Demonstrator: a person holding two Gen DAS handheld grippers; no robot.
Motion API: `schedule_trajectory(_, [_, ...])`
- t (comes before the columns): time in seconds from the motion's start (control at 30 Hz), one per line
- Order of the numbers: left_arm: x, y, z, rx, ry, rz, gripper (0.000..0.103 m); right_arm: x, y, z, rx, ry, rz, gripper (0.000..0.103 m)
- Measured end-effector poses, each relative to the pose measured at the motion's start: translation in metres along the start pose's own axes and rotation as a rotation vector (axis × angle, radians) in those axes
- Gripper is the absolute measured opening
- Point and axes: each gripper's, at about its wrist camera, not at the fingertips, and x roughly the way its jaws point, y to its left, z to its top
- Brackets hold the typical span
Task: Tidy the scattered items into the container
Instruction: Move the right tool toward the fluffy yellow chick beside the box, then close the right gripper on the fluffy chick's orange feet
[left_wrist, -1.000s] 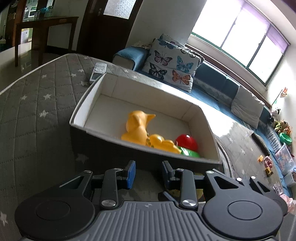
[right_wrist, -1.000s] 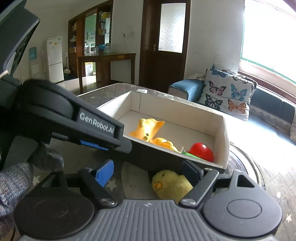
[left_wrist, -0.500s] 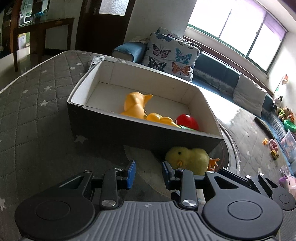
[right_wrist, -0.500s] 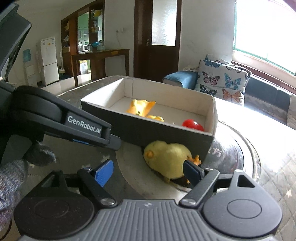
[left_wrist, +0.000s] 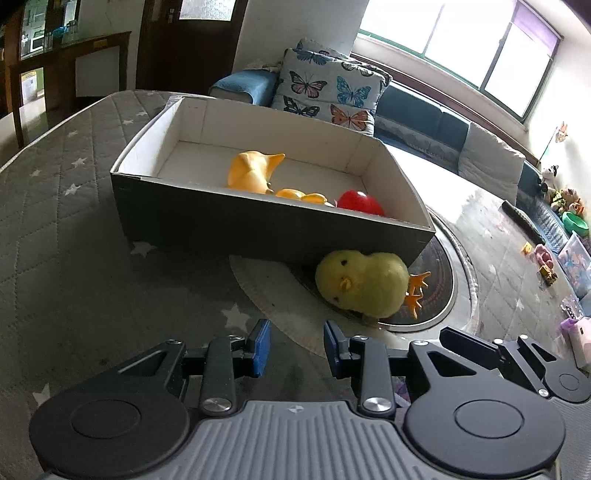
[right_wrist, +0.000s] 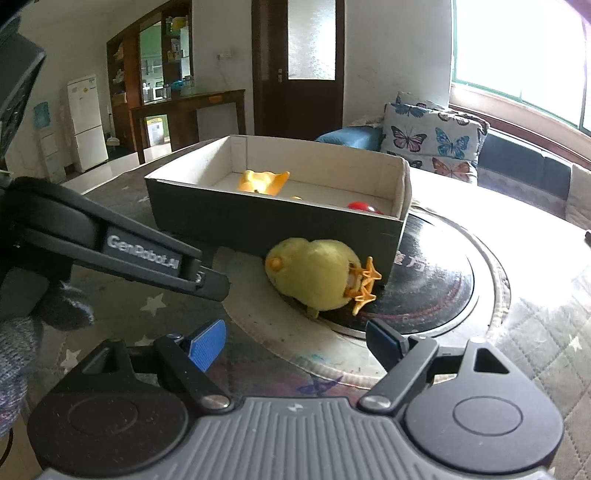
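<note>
Where the quilted grey star-patterned cover (left_wrist: 55, 236) spreads over the table (right_wrist: 535, 258), a dark round inset (right_wrist: 436, 280) sits partly bare at its centre. On this surface stands the container, a cardboard box (left_wrist: 258, 225) with dark outer walls and a pale interior. Behind the table, a butterfly-print cushion (left_wrist: 332, 96) rests on a sofa.

Inside the box lie a yellow-orange plastic toy (left_wrist: 255, 171), smaller yellow pieces (left_wrist: 301, 195) and a red ball (left_wrist: 360, 202), all near the front wall.

Outside the box, a yellow plush chick (right_wrist: 314, 273) lies on its side, touching the box's front wall near the right corner, with its orange feet (right_wrist: 364, 284) pointing right.

The left gripper (left_wrist: 295, 347) hovers above the cover, in front of the box. Its jaws stand partly apart with nothing between them.

The right gripper (right_wrist: 295, 341) points toward the chick. Its jaws stand spread wide, empty, with the chick just beyond the fingertips. The left gripper's body appears at this view's left edge, beside a grey knit sleeve (right_wrist: 14, 350).
</note>
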Motion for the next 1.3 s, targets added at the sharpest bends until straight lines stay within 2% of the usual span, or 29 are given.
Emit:
schedule_trajectory(0.3, [0.002,0.004,0.018,-0.032,-0.023,-0.036,0.035,0.019,-0.022,0.012,0.049,-0.009,-0.006,0.086])
schedule_trajectory(0.37, [0.004,0.006,0.022,-0.040,-0.025,-0.046,0.035,0.026,-0.028,0.013,0.054,0.001,0.002,0.091])
schedule_trajectory(0.7, [0.019,0.011,0.035,-0.075,0.003,-0.086,0.035,0.049,-0.042,0.014,0.078,0.009,0.067,0.091])
schedule_trajectory(1.17, [0.025,0.017,0.039,-0.091,0.016,-0.092,0.035,0.023,-0.014,0.011,0.004,-0.023,0.183,0.092])
schedule_trajectory(1.3, [0.025,0.018,0.039,-0.093,0.016,-0.092,0.035,0.021,-0.012,0.012,-0.016,-0.020,0.151,0.092])
